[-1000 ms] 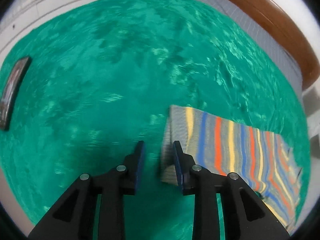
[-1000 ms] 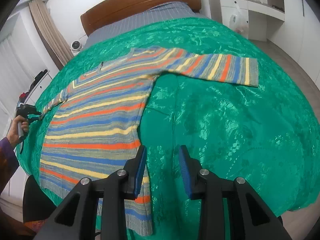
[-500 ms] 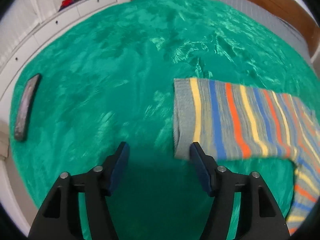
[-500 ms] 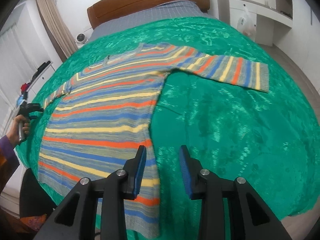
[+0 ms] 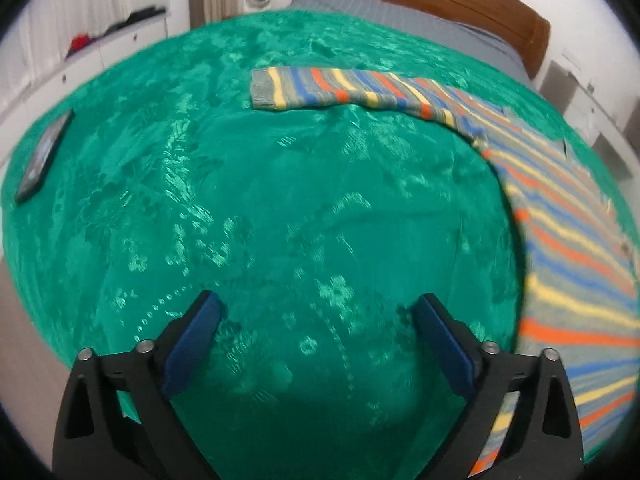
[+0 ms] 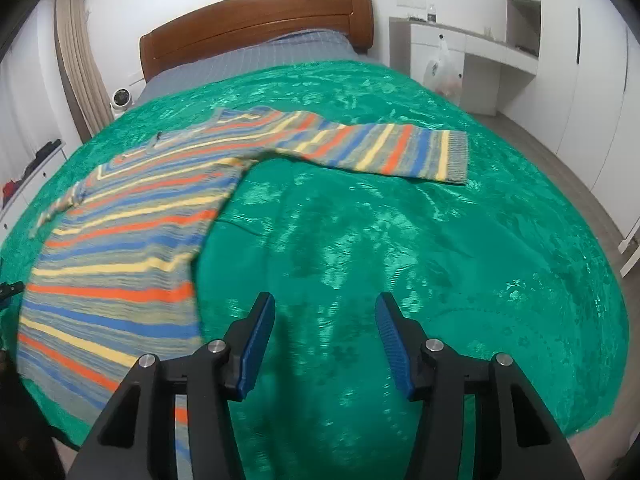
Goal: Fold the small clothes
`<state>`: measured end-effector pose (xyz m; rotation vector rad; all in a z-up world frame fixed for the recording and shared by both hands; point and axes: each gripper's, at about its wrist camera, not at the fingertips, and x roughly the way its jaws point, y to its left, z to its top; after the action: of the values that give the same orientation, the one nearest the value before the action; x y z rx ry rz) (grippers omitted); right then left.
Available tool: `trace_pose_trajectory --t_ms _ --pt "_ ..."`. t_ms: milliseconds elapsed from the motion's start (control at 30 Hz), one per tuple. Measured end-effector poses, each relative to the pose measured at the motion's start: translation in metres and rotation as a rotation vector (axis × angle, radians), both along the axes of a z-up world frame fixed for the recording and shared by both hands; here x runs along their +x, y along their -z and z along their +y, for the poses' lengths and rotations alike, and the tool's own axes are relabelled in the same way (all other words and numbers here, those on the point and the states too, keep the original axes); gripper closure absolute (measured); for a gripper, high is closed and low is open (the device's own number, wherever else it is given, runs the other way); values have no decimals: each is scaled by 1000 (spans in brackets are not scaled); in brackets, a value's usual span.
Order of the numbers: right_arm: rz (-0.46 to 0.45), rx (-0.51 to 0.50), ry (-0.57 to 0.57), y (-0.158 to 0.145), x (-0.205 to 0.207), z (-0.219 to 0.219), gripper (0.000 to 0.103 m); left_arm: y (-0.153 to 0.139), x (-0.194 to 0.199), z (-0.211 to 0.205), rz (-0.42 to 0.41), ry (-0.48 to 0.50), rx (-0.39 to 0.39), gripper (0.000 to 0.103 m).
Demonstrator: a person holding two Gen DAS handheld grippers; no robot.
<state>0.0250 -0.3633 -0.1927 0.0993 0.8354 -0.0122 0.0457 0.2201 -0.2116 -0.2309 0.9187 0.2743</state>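
Note:
A striped sweater in grey, orange, blue and yellow lies flat on the green bedspread. In the right wrist view its body [image 6: 120,248] is at the left and one sleeve [image 6: 384,150] stretches to the right. In the left wrist view the other sleeve [image 5: 320,90] lies far ahead and the body [image 5: 568,240] runs down the right side. My left gripper [image 5: 318,312] is open and empty above bare bedspread. My right gripper [image 6: 325,312] is open and empty, just right of the sweater's hem side.
The green bedspread [image 6: 440,260] covers a bed with a wooden headboard [image 6: 256,24]. A dark flat phone-like object [image 5: 42,156] lies at the bedspread's left edge. A white desk and cabinets [image 6: 480,52] stand at the right; drawers line the left wall.
My left gripper opened wide, let go of the sleeve cuff and pulled back from it. My right gripper also opened wider and shifted a little right of the sweater.

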Motion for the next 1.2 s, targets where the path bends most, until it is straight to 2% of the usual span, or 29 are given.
trace_pose_trajectory --t_ms 100,233,300,400,600,1200 --pt "-11 -6 20 12 -7 -5 51 4 1 -7 -11 10 51 1" --pt "-38 29 84 23 -28 -12 48 4 -2 -3 -39 4 27 0" --pt "-64 32 98 16 -33 -13 47 7 -7 -7 -48 -1 28 0" --pt "-89 15 113 10 -33 -13 40 8 -11 -9 -54 -2 34 0" --pt "-50 11 104 17 -29 -9 40 7 -16 -7 -77 -3 0 0" --pt "-40 17 113 21 -30 -9 39 8 -13 -11 -66 -1 33 0"
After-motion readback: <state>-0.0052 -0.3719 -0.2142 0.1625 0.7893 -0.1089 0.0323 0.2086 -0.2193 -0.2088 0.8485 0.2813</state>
